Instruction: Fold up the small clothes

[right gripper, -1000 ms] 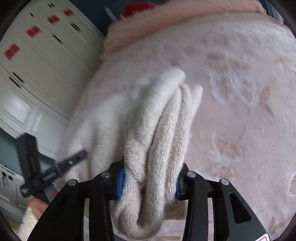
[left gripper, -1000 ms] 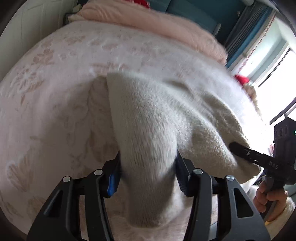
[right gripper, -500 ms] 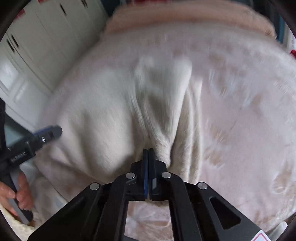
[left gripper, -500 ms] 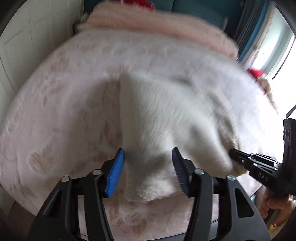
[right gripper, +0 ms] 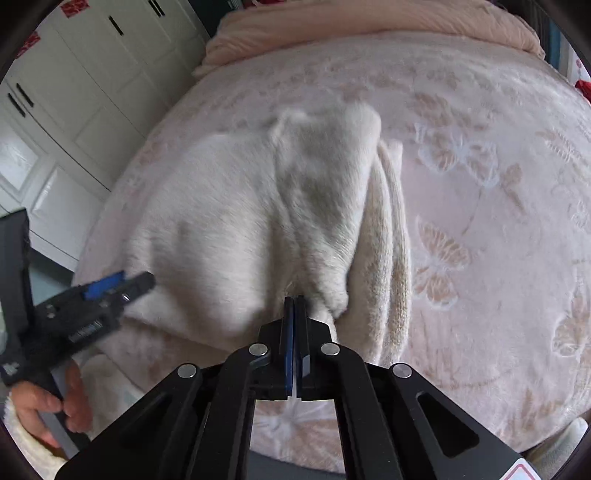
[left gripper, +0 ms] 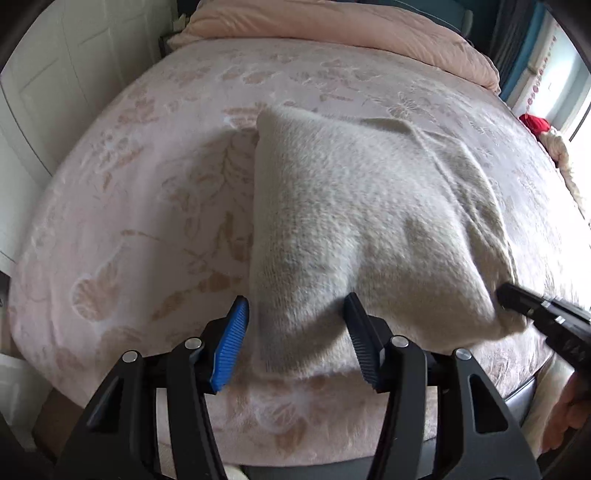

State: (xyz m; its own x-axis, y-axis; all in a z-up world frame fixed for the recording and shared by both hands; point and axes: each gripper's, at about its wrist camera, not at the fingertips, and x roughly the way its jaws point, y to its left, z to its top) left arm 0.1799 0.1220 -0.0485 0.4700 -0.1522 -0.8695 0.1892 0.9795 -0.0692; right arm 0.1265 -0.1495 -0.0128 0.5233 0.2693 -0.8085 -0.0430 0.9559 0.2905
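The bed [left gripper: 122,206] lies bare to the left of the folded cream garment [left gripper: 354,229], and again on the far side up to the rolled pink duvet [left gripper: 332,26], which walls off the head end. Right of the garment, seen from the right wrist view, the blanket runs bare to the bed's edge. The white wardrobe doors [right gripper: 70,96] crowd the left flank closely. The left gripper [left gripper: 295,314] straddles the garment's near left corner with its jaws apart; the right gripper [right gripper: 294,299], pressed together, blocks the near right corner.

Folded cream knit [left gripper: 362,229] between parted hand-held gripper [left gripper: 295,314] fingers
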